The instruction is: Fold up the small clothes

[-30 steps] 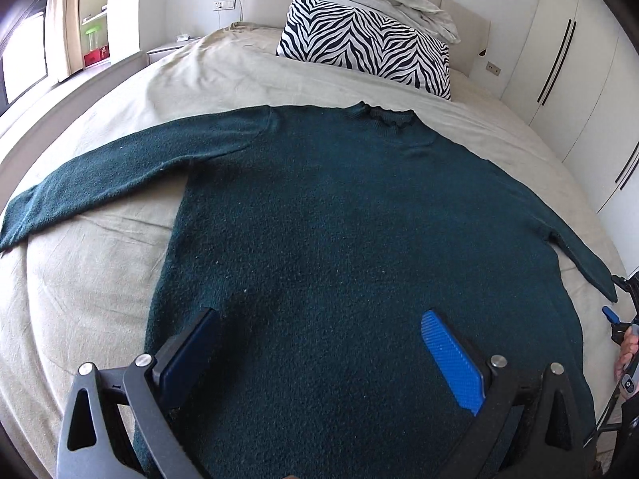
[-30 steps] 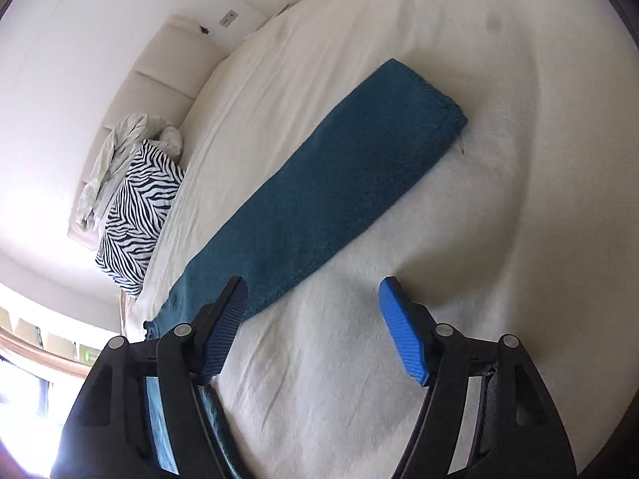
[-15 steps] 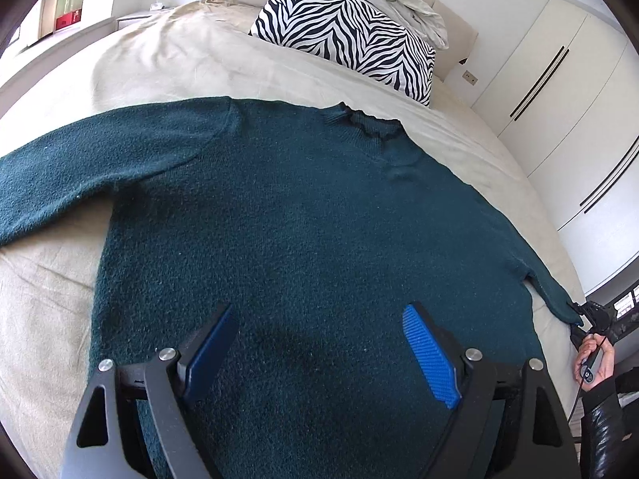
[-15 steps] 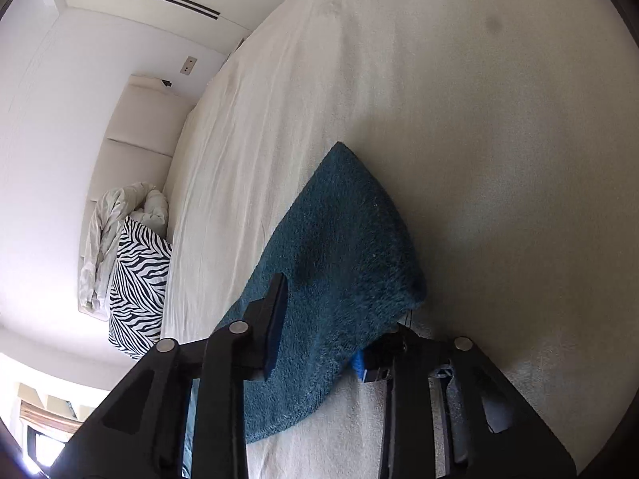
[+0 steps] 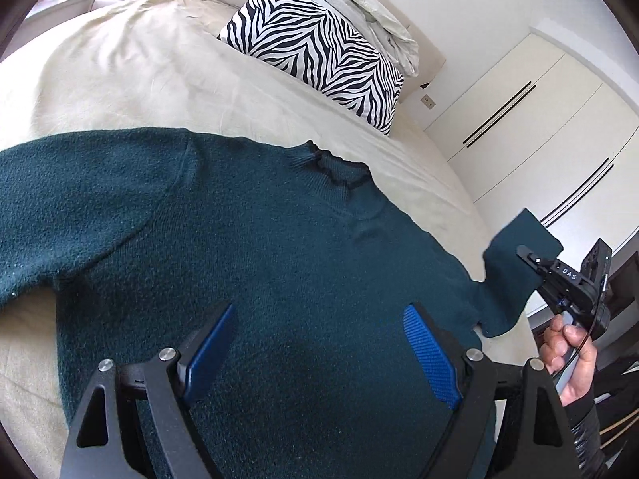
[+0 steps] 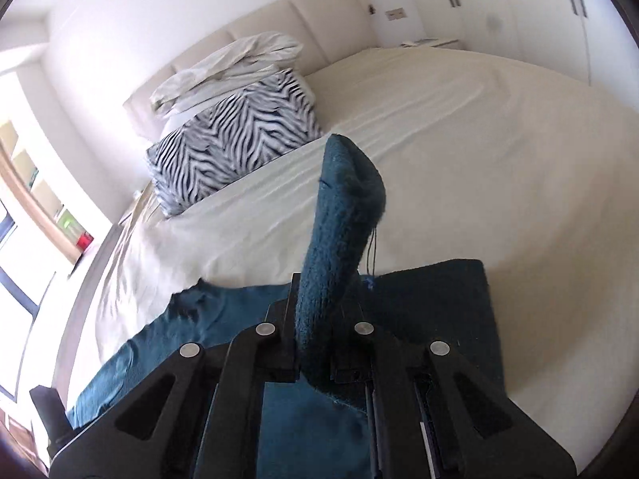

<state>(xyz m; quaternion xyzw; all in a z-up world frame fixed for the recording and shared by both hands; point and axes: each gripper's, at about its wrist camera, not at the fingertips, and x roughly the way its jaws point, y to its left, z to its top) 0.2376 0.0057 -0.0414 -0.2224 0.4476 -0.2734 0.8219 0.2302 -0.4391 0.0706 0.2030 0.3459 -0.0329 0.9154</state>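
Observation:
A dark green sweater (image 5: 247, 247) lies flat on the bed, collar toward the pillows. My left gripper (image 5: 315, 343) is open and empty, hovering just above the sweater's lower body. My right gripper (image 6: 319, 319) is shut on the sweater's right sleeve cuff (image 6: 343, 207) and holds it lifted off the bed; the cuff sticks up between the fingers. In the left wrist view the right gripper (image 5: 531, 259) shows at the right edge with the raised sleeve (image 5: 515, 263) in it. The left sleeve (image 5: 60, 183) lies spread out to the left.
A beige bedsheet (image 5: 139, 80) covers the bed. A zebra-print pillow (image 5: 319, 56) and a crumpled white blanket (image 5: 359, 4) lie at the headboard. White wardrobe doors (image 5: 539, 131) stand to the right. A window (image 6: 16, 239) is on the far left.
My right gripper closed on the right sleeve cuff and lifted it off the bed toward the sweater's body. My left gripper moved forward over the sweater, still open.

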